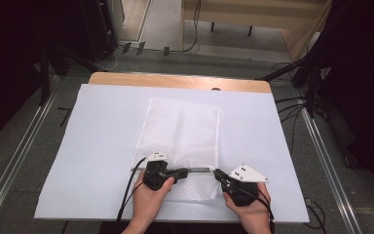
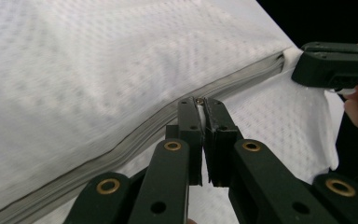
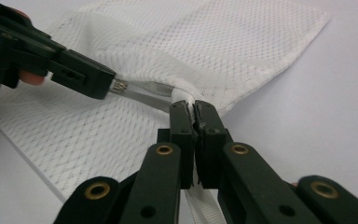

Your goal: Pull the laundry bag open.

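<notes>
Mesh laundry bag (image 1: 182, 139) lying flat on the white tabletop (image 1: 97, 146), near the middle, long axis running far to near, grey zipper (image 1: 197, 169) crossing it close to the near end. Left hand-held gripper (image 1: 184, 171) clenched on the zipper's metal pull (image 2: 199, 101), jaws pinched together with just the small tab between the tips. Right hand-held gripper (image 1: 217, 173) clamped on the white fabric tab at the right end of the zipper (image 3: 186, 97), anchoring the bag's right edge. Both sitting close together at the right part of the zipper line.

Risks from here, as a judgement:

- Slipping pull: tiny and smooth, held only at the jaw tips; any sideways tug off the zipper's line likely to pop it free.
- Snagging mesh: loose netting bulging right beside the zipper teeth in the left gripper view; slack cloth drawn into the slider likely to jam it.
- Losing the anchor: thin fabric in the right jaws, easily pulled out under a hard tug, letting the whole bag slide left across the smooth tabletop instead of the slider running.
- Bunching: bag light and limp, so lifting rather than pulling level likely to crumple the near end and bend the zipper track.
- Tearing: delicate mesh, stressed at the pinched corner if both hands pull apart too sharply.
</notes>
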`<state>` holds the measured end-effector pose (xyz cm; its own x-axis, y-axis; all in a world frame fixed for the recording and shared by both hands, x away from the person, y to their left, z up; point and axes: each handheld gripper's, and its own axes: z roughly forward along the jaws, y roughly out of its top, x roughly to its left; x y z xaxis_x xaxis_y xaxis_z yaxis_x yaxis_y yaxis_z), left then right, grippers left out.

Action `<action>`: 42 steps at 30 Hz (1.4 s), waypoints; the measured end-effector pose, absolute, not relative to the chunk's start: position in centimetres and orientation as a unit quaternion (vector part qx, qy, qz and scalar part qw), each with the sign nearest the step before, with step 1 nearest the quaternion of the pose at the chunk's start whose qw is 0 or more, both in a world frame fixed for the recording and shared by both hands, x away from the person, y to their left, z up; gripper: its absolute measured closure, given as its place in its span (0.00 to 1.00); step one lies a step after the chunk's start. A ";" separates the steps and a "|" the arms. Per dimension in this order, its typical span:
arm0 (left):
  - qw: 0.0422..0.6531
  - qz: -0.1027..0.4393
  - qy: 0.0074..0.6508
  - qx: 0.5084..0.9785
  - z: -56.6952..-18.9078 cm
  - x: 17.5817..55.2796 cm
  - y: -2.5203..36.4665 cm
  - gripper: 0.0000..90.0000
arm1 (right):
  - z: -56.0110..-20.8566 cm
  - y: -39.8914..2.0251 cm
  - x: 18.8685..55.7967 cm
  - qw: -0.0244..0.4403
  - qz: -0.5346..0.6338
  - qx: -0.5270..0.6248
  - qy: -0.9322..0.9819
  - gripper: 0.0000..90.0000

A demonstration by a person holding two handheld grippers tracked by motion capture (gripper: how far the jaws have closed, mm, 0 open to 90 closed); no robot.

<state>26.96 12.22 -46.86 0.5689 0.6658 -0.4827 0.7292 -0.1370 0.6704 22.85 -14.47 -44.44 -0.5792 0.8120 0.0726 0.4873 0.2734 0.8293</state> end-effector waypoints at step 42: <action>0.419 0.043 0.520 0.743 -46.7 24.1 25.8 0.98 | -43.6 -16.8 23.2 0.206 0.424 0.453 0.757 0.99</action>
